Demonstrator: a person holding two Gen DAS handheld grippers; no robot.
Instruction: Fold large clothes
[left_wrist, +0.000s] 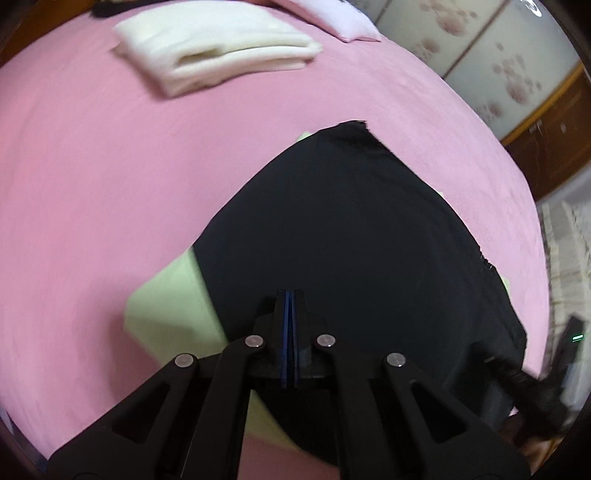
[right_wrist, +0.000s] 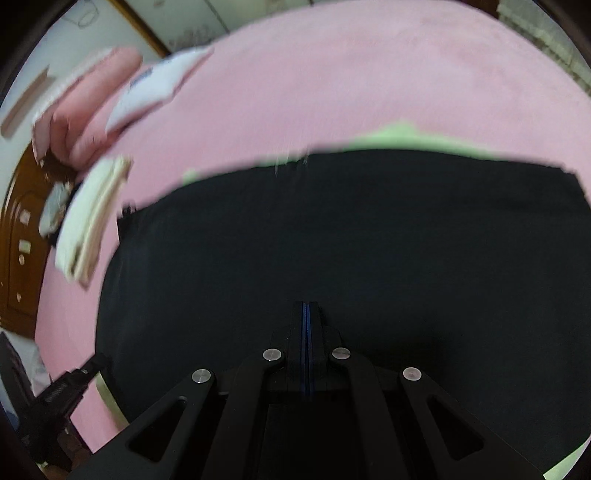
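Note:
A large black garment (left_wrist: 340, 236) lies spread over a pale green cloth (left_wrist: 173, 302) on a pink bed. In the right wrist view the black garment (right_wrist: 332, 240) fills the middle, with the green cloth (right_wrist: 402, 136) showing past its far edge. My left gripper (left_wrist: 290, 295) is shut, its tips over the garment's near part. My right gripper (right_wrist: 306, 306) is shut too, above the garment. Whether either pinches cloth is hidden. The right gripper also shows in the left wrist view (left_wrist: 546, 384) at the garment's right edge.
A folded white towel (left_wrist: 218, 48) and a white pillow (left_wrist: 332, 18) lie at the far side of the pink bed (left_wrist: 92, 177). Folded pink and white cloths (right_wrist: 96, 110) sit at the left. A wooden cabinet (right_wrist: 18, 240) and patterned wardrobe doors (left_wrist: 498, 66) border the bed.

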